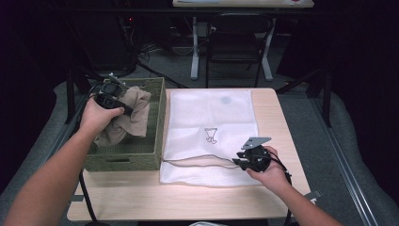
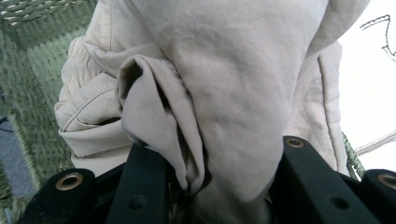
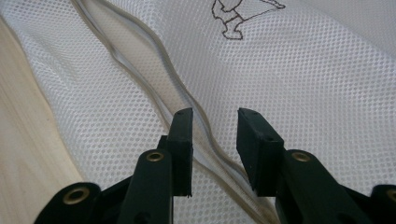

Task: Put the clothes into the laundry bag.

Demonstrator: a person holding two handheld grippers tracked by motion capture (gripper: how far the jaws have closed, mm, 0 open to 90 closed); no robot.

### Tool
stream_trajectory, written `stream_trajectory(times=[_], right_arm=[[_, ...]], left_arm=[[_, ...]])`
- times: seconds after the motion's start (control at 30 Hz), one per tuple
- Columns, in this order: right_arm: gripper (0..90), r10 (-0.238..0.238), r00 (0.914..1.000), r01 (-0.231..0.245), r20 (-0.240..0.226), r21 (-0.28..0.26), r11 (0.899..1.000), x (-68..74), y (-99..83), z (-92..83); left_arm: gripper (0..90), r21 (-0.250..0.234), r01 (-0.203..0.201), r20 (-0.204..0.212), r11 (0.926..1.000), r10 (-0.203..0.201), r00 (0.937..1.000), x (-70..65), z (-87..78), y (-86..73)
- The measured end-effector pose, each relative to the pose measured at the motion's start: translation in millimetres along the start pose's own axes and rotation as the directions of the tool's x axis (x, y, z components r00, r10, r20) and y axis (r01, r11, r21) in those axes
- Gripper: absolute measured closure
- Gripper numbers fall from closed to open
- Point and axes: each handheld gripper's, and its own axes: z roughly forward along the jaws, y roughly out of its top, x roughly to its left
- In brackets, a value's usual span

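A beige garment (image 1: 134, 113) bulges out of a green woven basket (image 1: 159, 117) at the table's left. My left gripper (image 1: 113, 101) is shut on a bunched fold of that garment (image 2: 224, 93), the cloth filling the space between its jaws (image 2: 215, 149). A white mesh laundry bag (image 1: 211, 117) with a small stitched figure lies flat in the middle. Its grey zipper edge (image 3: 154, 70) runs between the jaws of my right gripper (image 3: 215, 116), which stands open just above the mesh at the bag's near right corner (image 1: 237, 163).
The light wood table (image 1: 282, 141) has bare surface to the right of the bag and along the front edge. Behind the table stand a dark chair (image 1: 237, 42) and the white legs of another table (image 1: 194, 52). The basket wall (image 2: 28, 70) is close around the garment.
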Motion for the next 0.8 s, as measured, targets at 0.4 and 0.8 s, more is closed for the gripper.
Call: stream_trajectory(times=[0.4, 0.8], right_arm=[[70.5, -0.017, 0.9997, 0.017, -0.018, -0.004, 1.000, -2.9, 21.4, 8.3], [71.2, -0.083, 0.9956, 0.084, -0.042, 0.011, 0.996, 9.2, 38.7, 23.5]], left_arm=[[67.5, -0.027, -0.015, 0.002, 0.9995, 0.015, 0.9999, -4.2, -14.9, -4.6], [67.4, -0.052, -0.029, 0.003, 0.9983, 0.029, 0.9996, -10.7, -27.2, -6.8]])
